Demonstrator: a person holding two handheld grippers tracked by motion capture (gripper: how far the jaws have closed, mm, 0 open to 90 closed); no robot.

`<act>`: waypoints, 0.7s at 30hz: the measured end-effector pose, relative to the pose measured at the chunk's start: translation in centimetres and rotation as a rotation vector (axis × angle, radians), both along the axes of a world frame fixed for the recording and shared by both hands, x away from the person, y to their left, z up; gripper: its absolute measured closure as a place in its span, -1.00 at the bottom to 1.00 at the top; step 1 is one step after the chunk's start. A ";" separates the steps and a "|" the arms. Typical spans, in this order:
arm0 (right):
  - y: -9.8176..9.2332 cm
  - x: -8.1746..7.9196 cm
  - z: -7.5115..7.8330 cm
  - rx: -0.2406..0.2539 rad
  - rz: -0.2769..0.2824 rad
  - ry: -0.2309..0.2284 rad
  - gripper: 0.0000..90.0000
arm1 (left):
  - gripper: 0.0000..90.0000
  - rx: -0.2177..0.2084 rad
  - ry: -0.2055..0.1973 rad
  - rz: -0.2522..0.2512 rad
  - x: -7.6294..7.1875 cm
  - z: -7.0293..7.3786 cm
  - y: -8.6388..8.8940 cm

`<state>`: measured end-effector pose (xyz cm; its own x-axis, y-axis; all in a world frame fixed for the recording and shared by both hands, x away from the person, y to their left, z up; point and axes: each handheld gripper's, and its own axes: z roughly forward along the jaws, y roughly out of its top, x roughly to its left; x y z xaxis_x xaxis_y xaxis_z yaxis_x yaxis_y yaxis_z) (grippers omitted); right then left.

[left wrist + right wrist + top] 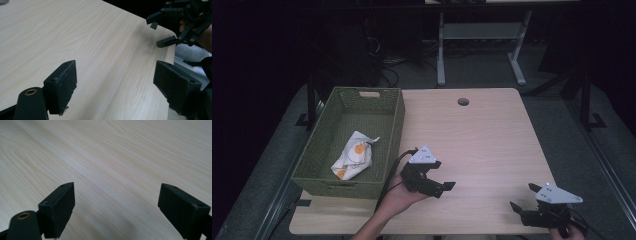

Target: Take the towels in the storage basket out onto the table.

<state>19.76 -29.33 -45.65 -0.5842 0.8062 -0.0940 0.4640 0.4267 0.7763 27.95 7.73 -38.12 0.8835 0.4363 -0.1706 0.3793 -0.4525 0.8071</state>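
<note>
- Cloth (353, 155) lies inside green basket (328, 186), looks already put away.
- Left gripper (443, 188) just beside basket, jaws wide apart, holding nothing.
- Right gripper (522, 197) well away from basket, spread, nothing held; little left.

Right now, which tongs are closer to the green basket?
Left. The left tongs hover just right of the green basket; the right tongs are far off by the table's right front corner.

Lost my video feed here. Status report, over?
Left gripper and right gripper both open, empty, over the light wooden table. Crumpled white-and-orange cloth lies inside the green woven basket. Nothing in the way.
</note>
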 end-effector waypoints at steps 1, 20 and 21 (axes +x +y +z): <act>0.0 0.0 0.0 0.000 0.001 0.000 -0.69 | -0.58 -0.001 0.004 -0.003 0.0 0.4 0.1; 0.1 -0.1 0.1 0.000 0.010 -0.005 -0.69 | -0.58 -0.034 0.120 -0.107 3.2 4.9 4.0; 0.1 0.0 0.1 0.000 0.011 -0.004 -0.69 | -0.58 -0.034 0.120 -0.107 3.2 4.9 4.0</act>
<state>19.71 -29.19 -45.58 -0.5927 0.7997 -0.0960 0.4562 0.4315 0.7783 31.18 11.69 -33.26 0.8969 0.3331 -0.2909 0.4253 -0.4689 0.7741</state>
